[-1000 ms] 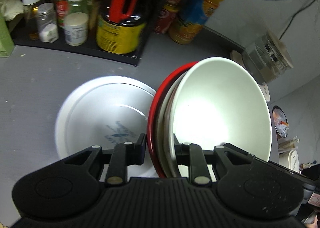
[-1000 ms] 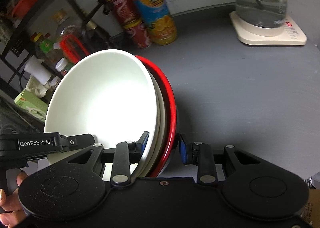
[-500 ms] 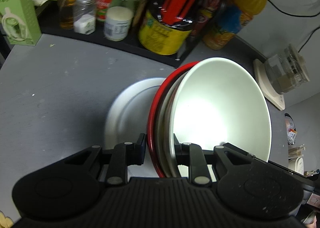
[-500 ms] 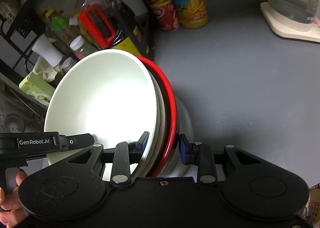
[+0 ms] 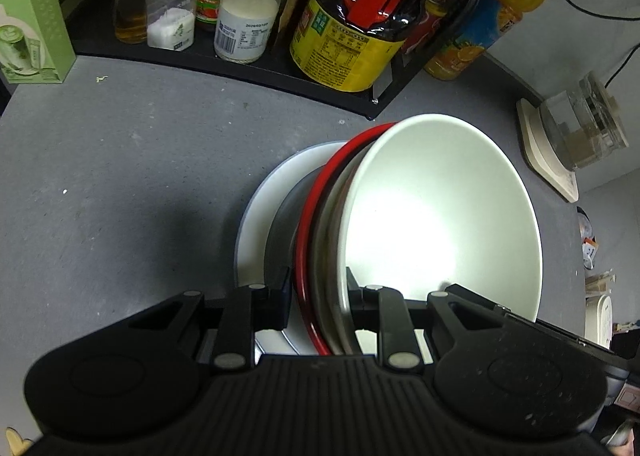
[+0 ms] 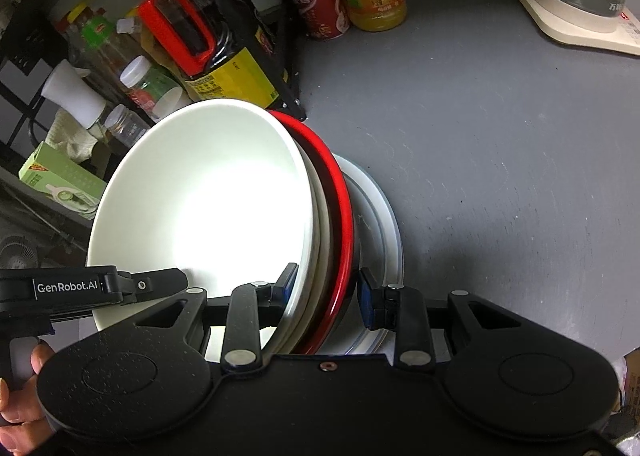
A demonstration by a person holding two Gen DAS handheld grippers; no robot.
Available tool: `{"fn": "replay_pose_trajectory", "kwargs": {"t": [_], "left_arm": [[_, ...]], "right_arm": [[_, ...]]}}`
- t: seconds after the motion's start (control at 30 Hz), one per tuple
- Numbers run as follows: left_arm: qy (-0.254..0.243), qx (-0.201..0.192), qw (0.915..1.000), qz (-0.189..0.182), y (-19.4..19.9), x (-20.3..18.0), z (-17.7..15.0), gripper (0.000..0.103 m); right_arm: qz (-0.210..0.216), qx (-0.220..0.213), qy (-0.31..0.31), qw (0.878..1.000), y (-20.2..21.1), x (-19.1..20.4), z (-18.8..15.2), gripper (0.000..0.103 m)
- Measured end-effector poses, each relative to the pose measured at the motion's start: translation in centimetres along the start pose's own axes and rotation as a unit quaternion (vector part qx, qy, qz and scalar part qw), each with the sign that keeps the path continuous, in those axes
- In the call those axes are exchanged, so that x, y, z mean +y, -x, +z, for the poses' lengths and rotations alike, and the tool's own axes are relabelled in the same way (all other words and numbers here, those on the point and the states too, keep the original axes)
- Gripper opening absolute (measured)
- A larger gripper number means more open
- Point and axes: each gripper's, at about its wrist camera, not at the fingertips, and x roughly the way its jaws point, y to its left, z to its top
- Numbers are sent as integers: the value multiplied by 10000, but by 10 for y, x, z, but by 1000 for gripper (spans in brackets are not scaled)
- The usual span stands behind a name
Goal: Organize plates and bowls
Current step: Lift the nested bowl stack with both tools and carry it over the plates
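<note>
Three nested dishes, white bowl [image 5: 440,216] innermost and red-rimmed bowl [image 5: 316,216] outermost, stand tilted on edge at frame centre, open faces toward lower right in the left view. Both the left gripper [image 5: 318,296] and right gripper [image 6: 326,288] clamp their rims above a white plate [image 5: 272,192] on the grey desk [image 5: 120,176].

The bowl stack [image 5: 420,232] has moved over the white plate [image 5: 276,192].

3 nested bowls [image 5: 440,224], perhaps more hidden between, tilt above 1 white plate [image 5: 256,224]; 2 grippers [image 5: 318,288] clamp their rims.
</note>
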Motion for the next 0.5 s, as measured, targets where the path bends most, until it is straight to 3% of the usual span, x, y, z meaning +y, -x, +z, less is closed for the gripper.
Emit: {"fn": "replay_pose_trajectory", "kwargs": {"t": [0.4, 0.5], "left_arm": [[-97, 104, 9999, -72, -7, 1, 6, 24], [-86, 180, 9998, -67, -8, 1, 8, 24]], "right_arm": [[2, -7, -197, 9998, -5, -4, 1, 31], [101, 22, -350, 9993, -5, -8, 3, 36]]}}
